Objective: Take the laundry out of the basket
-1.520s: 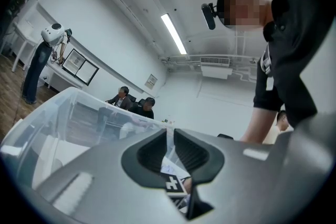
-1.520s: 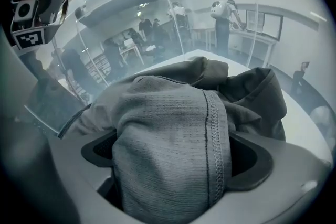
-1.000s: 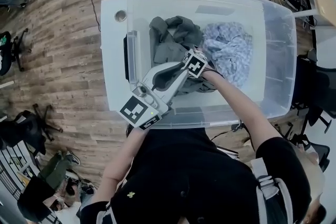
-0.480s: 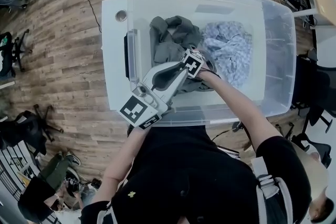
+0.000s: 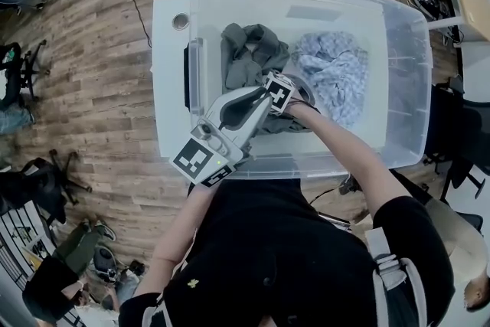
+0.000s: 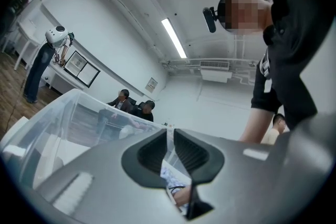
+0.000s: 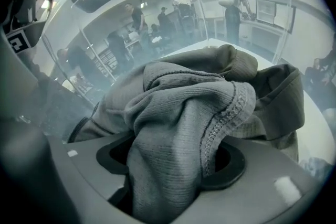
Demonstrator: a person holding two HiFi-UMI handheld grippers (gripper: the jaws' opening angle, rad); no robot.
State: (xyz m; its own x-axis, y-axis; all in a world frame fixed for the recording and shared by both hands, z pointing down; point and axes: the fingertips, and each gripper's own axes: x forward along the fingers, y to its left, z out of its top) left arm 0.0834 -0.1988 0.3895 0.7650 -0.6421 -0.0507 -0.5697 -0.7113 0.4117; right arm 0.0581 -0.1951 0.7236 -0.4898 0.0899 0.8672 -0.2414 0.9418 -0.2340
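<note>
A clear plastic bin (image 5: 406, 50) holds a grey garment (image 5: 249, 57) on the left and a blue-and-white patterned garment (image 5: 333, 76) on the right. My right gripper (image 7: 170, 165) points down into the bin. Its jaws have just been closing, and a thick fold of the grey garment (image 7: 184, 102) fills the gap between the pads. Only its marker cube (image 5: 279, 94) shows in the head view. My left gripper (image 5: 260, 97) lies level over the bin's near rim, and its jaws (image 6: 169, 136) are shut on nothing.
The bin stands on a white table (image 5: 168, 88) over a wooden floor. A dark handle (image 5: 187, 76) sits on the bin's left wall. Office chairs (image 5: 19, 73) stand at the far left. People stand and sit beyond the bin (image 6: 63, 118).
Both grippers stay nearly where they were. The near part of the grey garment has bunched slightly by the right gripper.
</note>
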